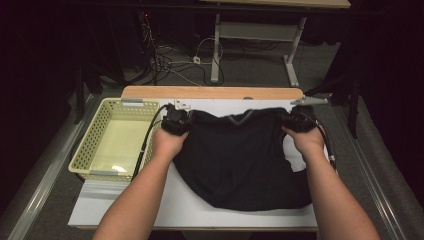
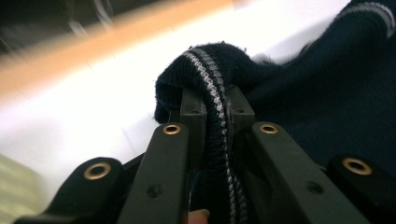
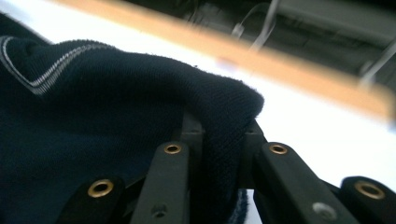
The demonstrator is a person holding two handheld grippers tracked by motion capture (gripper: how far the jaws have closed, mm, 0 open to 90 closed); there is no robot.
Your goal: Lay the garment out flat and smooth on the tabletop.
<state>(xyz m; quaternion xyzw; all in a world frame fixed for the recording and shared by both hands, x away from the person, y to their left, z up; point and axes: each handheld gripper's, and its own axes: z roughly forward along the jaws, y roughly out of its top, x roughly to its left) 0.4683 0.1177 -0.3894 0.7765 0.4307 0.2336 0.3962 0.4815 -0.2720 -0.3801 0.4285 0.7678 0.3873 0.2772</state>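
High view: the left gripper (image 1: 176,120) and the right gripper (image 1: 299,120) each pinch a top corner of a dark navy sweater (image 1: 240,160), which hangs slack between them and spreads over the white table (image 1: 130,205). Left gripper view has the jaws clamped tight on a fold of the striped trim (image 2: 212,88). Right gripper view has its jaws clenched on a bunched knit fold (image 3: 224,112). A yellow basket (image 1: 90,145) sits just beside the left hand (image 1: 167,142).
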